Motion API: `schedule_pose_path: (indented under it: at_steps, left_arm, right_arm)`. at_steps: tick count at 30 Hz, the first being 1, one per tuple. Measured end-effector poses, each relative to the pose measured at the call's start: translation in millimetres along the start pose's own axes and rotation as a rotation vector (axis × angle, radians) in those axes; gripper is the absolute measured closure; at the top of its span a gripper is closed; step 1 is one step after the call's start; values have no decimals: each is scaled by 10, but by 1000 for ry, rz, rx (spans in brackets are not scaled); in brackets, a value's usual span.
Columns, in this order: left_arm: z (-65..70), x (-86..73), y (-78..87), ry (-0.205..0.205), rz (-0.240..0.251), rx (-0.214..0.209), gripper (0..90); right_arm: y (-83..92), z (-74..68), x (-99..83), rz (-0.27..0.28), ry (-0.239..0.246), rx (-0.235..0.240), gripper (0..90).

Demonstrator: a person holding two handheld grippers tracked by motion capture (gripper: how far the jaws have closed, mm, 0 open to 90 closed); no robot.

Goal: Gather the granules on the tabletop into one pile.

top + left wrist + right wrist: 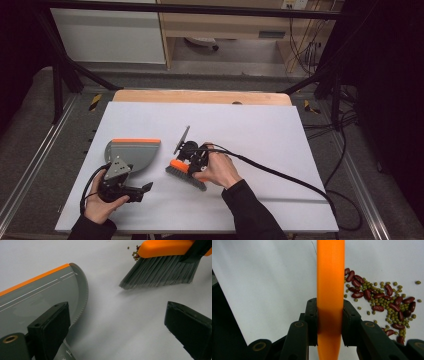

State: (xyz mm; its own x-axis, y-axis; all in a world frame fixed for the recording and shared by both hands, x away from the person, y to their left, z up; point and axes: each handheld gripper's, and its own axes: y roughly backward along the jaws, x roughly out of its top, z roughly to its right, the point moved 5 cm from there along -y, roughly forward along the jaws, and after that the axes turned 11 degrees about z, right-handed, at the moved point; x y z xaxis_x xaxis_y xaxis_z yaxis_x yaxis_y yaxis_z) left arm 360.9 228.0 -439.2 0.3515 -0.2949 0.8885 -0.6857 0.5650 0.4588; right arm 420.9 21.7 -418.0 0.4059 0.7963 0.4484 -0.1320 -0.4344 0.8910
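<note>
Tongs in the right hand [329,322] are clenched on the hand brush's [186,174] stiff, smooth orange plastic back, a light tool best gripped there above its soft grey bristles [160,271]. Left tongs [142,192] stand released beside the grey, orange-lipped dustpan [131,152]. Loose beans [384,302] scatter easily on the white table [260,140].
</note>
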Motion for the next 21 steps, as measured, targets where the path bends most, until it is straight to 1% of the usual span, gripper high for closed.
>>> schedule_pose_path:
  at_steps: [3, 4, 6, 7, 9, 13, 14, 15, 21]
  left_arm:
    - [-1, 2, 6, 3, 3, 0, 62]
    - [-2, 2, 5, 2, 2, 0, 63]
    - [2, 0, 0, 0, 0, -1, 62]
    - [4, 0, -4, 1, 0, -2, 63]
    - [6, 0, -8, 1, -1, -1, 62]
    - [2, 3, 5, 3, 3, -1, 63]
    - [0, 4, 8, 4, 4, -1, 63]
    - [-2, 4, 9, 4, 4, -2, 63]
    - [0, 6, 16, 1, 5, -2, 63]
  right_arm:
    - [-24, 29, 30, -6, -3, -9, 708]
    - [-32, 47, 37, -7, -4, -19, 709]
    - [-45, 80, 51, -8, -5, -16, 709]
    - [-48, 94, 62, -17, -9, -17, 708]
    - [-57, 118, 80, -27, -2, -10, 708]
    - [-77, 200, 113, -43, -16, -12, 708]
    - [-79, 220, 111, -46, -26, -14, 708]
    - [-78, 237, 106, -47, -23, -15, 707]
    - [-67, 264, 92, -51, -35, -22, 706]
